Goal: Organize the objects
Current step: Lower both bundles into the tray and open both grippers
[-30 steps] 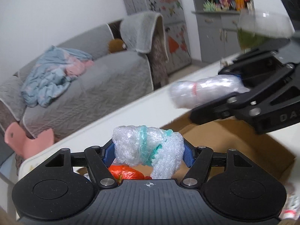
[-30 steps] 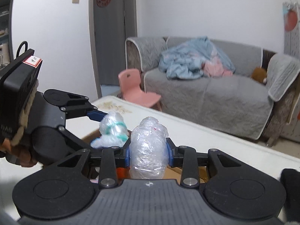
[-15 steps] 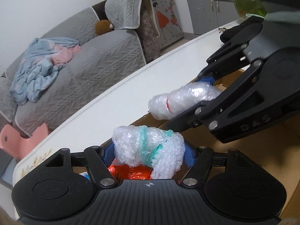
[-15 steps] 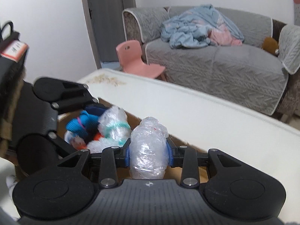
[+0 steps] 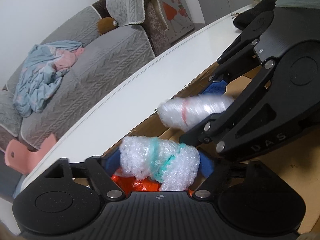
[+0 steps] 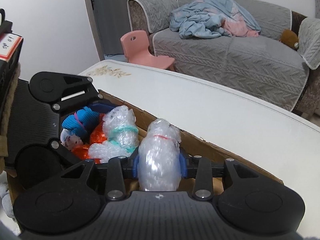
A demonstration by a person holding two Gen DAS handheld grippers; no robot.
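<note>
Down inside the brown cardboard box, resting on an orange crinkled plastic bag: a white bubble-wrap bundle tied with a teal band. Flanked by the blue-padded fingers of the left gripper, and released: just been spreading, with the pads standing slightly clear of either side of the wrap.

Just beside it, nearer the box's far wall: a clear bubble-wrap roll tied with a thin red band, blurred, upright in the right wrist view and low over the inside of the box. Grasped by the fingers of the right gripper: pads against both sides of the roll, though just been easing apart a little.

Deeper in the same box, packed against the orange bag: a bright blue ribbed fabric roll with a pink band, and next to it a small pale patterned item, too small to make out. On the other side of the two gripped things, only bare cardboard floor.

Under the box, a glossy white surface with a faint floral print at one corner. Beyond its far edge, a grey quilted sofa carrying a heap of light blue and pink cloth and a brown plush toy at one end. On the floor beside the sofa, a small pink plastic chair.
</note>
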